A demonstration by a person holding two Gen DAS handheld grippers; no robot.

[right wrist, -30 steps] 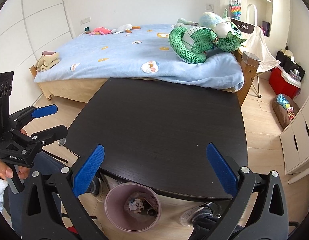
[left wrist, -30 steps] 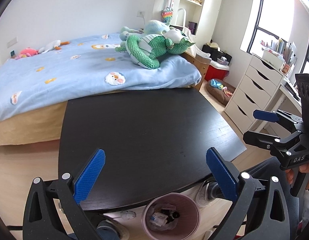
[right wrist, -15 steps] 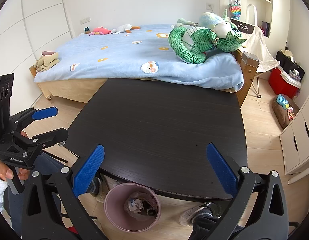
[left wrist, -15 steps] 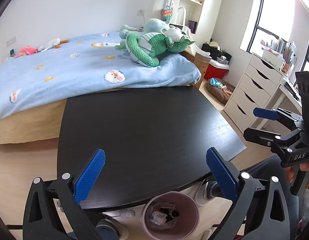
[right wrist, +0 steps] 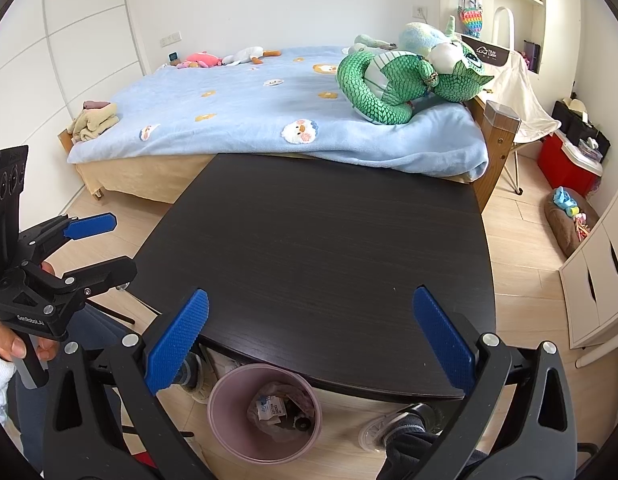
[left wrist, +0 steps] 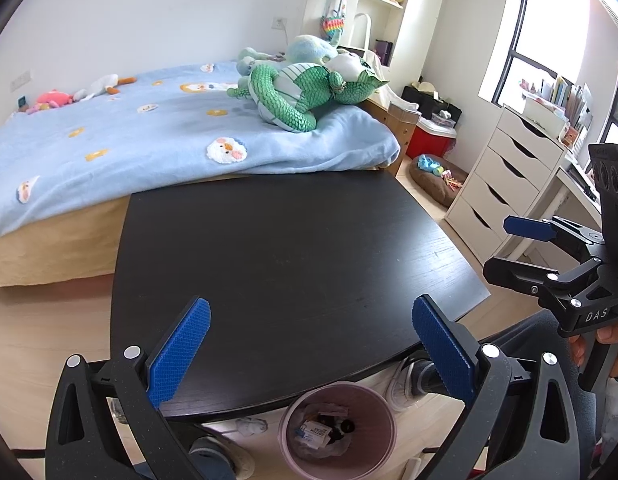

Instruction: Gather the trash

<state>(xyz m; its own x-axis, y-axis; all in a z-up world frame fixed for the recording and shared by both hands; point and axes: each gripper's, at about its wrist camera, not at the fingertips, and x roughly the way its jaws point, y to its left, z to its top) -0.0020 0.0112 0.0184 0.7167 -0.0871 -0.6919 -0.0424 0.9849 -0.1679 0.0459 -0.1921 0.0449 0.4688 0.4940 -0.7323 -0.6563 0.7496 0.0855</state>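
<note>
A pink waste bin (left wrist: 336, 428) (right wrist: 265, 412) stands on the floor under the near edge of the black table (left wrist: 285, 256) (right wrist: 321, 248). Paper scraps and wrappers lie inside it. The tabletop is bare. My left gripper (left wrist: 309, 344) hovers over the table's near edge, open and holding nothing. My right gripper (right wrist: 309, 340) hangs likewise above the near edge, open and empty. Each gripper also shows in the other's view: the right gripper (left wrist: 521, 252) at the right, the left gripper (right wrist: 105, 244) at the left, each held by a hand.
A bed with a blue blanket (right wrist: 269, 112) and a green plush dragon (right wrist: 405, 80) lies just behind the table. White drawers (left wrist: 513, 184) stand to the right, with a red box (left wrist: 431, 140) and a brown pet bed (left wrist: 437, 180) on the floor. Shoes (right wrist: 401, 424) sit under the table.
Both views have barely shifted; the left camera has tilted slightly, so the bin shows a bit more. Both grippers stay open and empty.
</note>
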